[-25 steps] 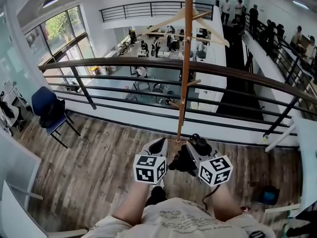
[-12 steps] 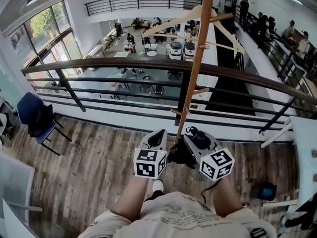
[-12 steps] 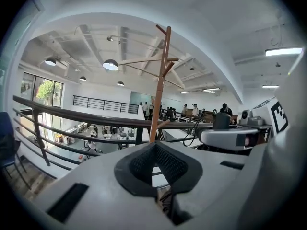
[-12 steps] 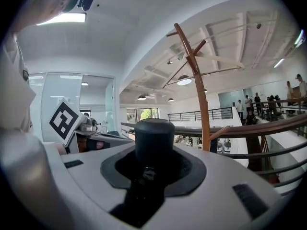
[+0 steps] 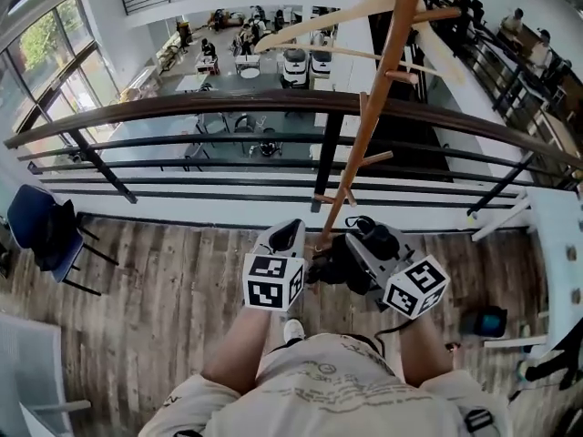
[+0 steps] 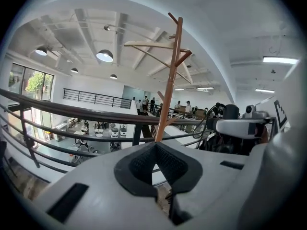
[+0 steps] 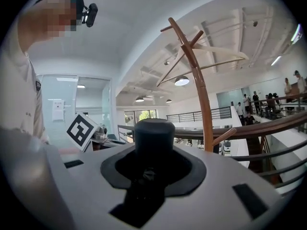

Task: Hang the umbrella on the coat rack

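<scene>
Mezzanine beside railing [image 5: 228,106]: hanging not done.
Umbrella [image 7: 153,133] clamped in right gripper [image 7: 154,174] near coat rack [image 5: 363,126]; left gripper [image 6: 156,169] closed, empty; hooking outstanding.

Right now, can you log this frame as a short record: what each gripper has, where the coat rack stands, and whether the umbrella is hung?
setting: wood floor beside a dark railing above an open office
coat rack: wooden pole with pegs, just ahead of the person, between the two grippers
hanger: wooden, near the rack's top
left gripper: jaws together, nothing between them
right gripper: closed on the black umbrella, whose end stands up between the jaws
umbrella hung: not yet; no peg carries it
</scene>
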{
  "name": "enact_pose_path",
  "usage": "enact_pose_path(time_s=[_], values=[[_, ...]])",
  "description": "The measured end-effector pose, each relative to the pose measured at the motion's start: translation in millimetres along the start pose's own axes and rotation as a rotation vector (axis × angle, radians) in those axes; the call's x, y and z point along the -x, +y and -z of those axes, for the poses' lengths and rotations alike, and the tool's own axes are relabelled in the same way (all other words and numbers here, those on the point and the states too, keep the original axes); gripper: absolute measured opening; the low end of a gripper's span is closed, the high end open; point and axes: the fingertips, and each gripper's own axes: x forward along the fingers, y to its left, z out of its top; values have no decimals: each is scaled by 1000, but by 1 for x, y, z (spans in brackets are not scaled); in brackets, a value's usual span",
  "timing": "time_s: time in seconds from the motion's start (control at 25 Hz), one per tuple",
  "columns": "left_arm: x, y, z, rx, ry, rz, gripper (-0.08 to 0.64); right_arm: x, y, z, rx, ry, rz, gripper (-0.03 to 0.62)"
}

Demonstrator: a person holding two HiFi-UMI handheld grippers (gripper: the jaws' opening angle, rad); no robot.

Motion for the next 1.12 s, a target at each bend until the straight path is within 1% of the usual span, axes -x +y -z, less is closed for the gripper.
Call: enact_pose_path(time_s=[0.16,0.28,0.4,0.6,0.76,1.12], values=[[-24,5,10,-6,32,41,5,-8,-16,21,26,62,28,126],[-37,4,11,-19,51,59,5,-10,-33,34,-7,91,42,126],[-48,5,12,-14,71,57,5,-11,-53,45,-51,109,48,124],[-62,10,15,-14,102,33,5,-24,-72,67,-44,156,7,124],[-72,10,13,-28,118,-1,5,-37,-90,79,-64,176,-16,124],[-93,3,15,-24,139,-68,5,-49,-125,99,-97,213,-77,124]])
